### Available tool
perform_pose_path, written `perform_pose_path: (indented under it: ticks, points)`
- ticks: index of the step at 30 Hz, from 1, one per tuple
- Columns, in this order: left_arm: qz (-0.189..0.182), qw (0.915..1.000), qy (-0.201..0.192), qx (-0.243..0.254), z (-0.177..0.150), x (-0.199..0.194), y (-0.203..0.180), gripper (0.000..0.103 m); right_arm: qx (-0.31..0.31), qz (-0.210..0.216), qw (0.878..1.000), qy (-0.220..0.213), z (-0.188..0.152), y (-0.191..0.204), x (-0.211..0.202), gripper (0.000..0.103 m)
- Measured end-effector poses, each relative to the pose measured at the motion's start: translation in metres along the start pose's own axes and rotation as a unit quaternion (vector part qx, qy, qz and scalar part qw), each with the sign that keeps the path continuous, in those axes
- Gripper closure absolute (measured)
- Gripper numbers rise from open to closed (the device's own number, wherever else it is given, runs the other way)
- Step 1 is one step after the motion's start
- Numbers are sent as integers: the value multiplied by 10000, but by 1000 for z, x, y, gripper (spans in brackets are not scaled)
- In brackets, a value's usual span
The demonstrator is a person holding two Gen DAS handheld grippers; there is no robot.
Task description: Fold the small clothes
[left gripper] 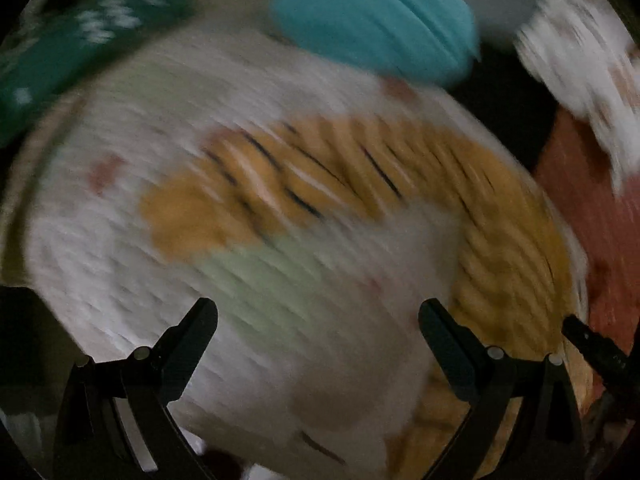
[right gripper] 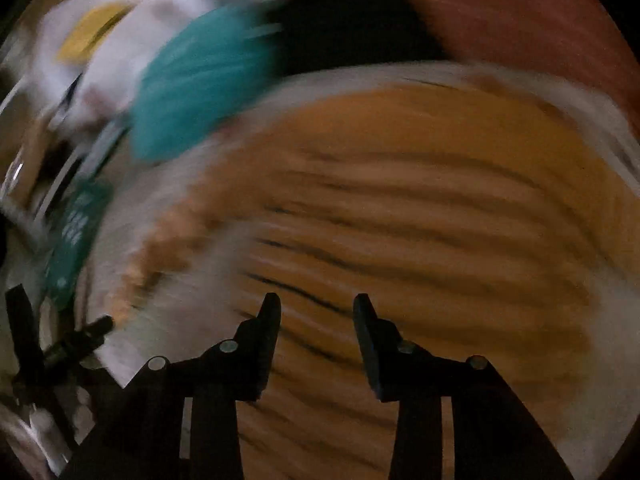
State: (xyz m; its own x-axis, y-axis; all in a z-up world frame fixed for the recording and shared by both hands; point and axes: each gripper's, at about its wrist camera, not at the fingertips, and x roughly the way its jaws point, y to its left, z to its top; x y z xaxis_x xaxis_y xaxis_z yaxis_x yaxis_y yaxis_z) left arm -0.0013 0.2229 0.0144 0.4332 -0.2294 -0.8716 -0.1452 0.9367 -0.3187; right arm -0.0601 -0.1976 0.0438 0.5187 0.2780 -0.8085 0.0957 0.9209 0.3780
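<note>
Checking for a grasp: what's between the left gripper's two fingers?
Nothing is held. In the left wrist view, the left gripper stands open; only the white printed garment shows behind the gap, blurred.

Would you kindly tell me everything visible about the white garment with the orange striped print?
The white garment looks like soft fabric, printed with a large orange patch crossed by dark stripes, plus pale green and small reddish marks. It lies spread out, filling both blurred views. A teal garment overlaps its far edge. No tool visibly grips it.
</note>
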Motion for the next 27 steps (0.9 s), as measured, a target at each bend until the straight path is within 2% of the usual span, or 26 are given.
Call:
perform_pose_path:
  ticks: [3, 5, 7, 10, 13, 15, 17, 19, 20, 21, 22, 23, 24, 25, 26, 27]
  points:
    - [-393, 9972, 621, 120, -30, 22, -23, 2, 1131, -147, 9934, -97, -64, -103, -50, 59]
    - [-504, 9923, 1129, 94, -52, 43, -33, 2, 1685, -93, 9856, -119, -99, -144, -65, 59]
    - [-524, 9895, 1343, 102, -69, 55, -39, 2, 2077, 87, 9781, -115, -133, -167, -71, 59]
    - [-332, 9909, 1227, 448, -91, 53, -51, 3, 2267, 473, 9728, -26, -163, -172, -65, 59]
    - [-547, 9889, 1265, 562, -106, 52, -59, 3, 2212, 732, 9723, 191, -183, -161, -47, 57]
    - [-508, 9880, 1268, 718, -115, 56, -68, 2, 2053, 682, 9762, 171, -190, -142, -39, 46]
    - [-444, 9860, 1283, 964, -124, 60, -80, 2, 1784, 458, 9829, 31, -193, -126, -41, 42]
    - [-381, 9839, 1367, 1085, -132, 63, -91, 2, 1627, 411, 9857, 138, -197, -112, -36, 44]
    - [-261, 9829, 1370, 1199, -136, 63, -96, 4, 1547, 317, 9873, 180, -201, -110, -34, 52]
    - [-185, 9819, 1387, 1277, -137, 64, -100, 9, 1462, 176, 9889, 196, -203, -107, -34, 76]
    - [-11, 9811, 1383, 1357, -139, 63, -102, 28, 1417, 127, 9895, 247, -203, -106, -32, 86]
    - [115, 9807, 1369, 1392, -140, 61, -104, 47, 1571, 401, 9862, 320, -203, -111, -31, 89]
    - [-13, 9817, 1422, 1266, -137, 57, -102, 59, 1759, 535, 9824, 326, -204, -119, -36, 90]
    - [-192, 9824, 1509, 1085, -133, 55, -98, 85, 1873, 591, 9800, 320, -204, -126, -41, 90]
    - [-502, 9816, 1648, 818, -129, 53, -91, 91, 1859, 598, 9803, 288, -203, -128, -47, 91]
    - [-695, 9811, 1734, 501, -125, 49, -83, 91, 1811, 578, 9814, 252, -202, -128, -54, 91]
